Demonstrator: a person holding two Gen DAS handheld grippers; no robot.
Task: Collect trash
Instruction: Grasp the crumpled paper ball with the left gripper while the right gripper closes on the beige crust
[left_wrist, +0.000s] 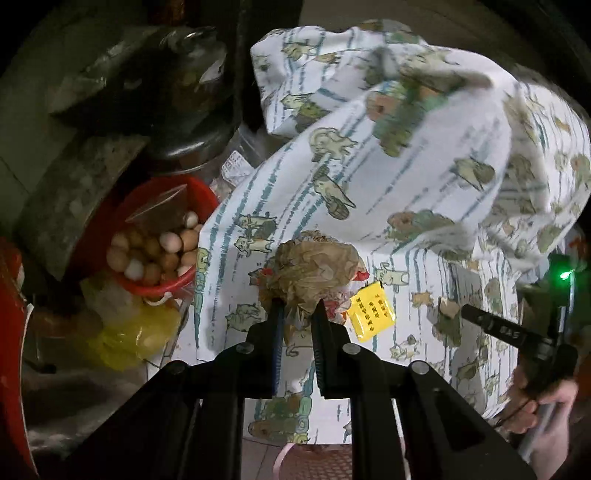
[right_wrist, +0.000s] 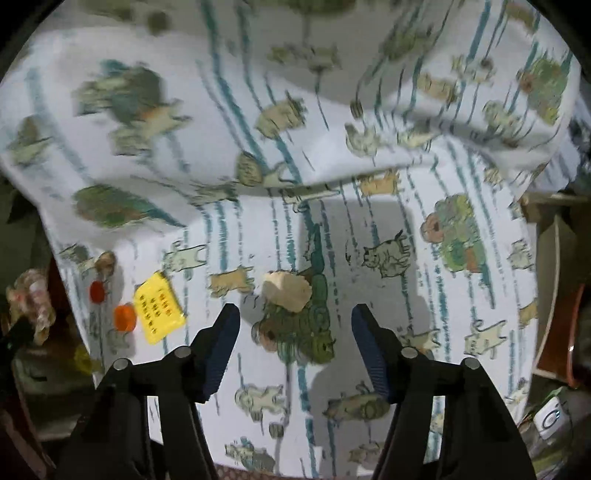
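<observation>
The left gripper (left_wrist: 298, 304) has its fingers clamped on a crumpled brown wrapper (left_wrist: 314, 267) above the cat-print cloth (left_wrist: 424, 177); a yellow packet (left_wrist: 371, 310) lies at its 3 o'clock. The right gripper (right_wrist: 295, 314) spreads its fingers wide around a beige scrap (right_wrist: 286, 291) at 12 o'clock.

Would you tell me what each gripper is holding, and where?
The left gripper pinches the crumpled brown wrapper at its near edge; the right gripper is open, holding nothing.
</observation>
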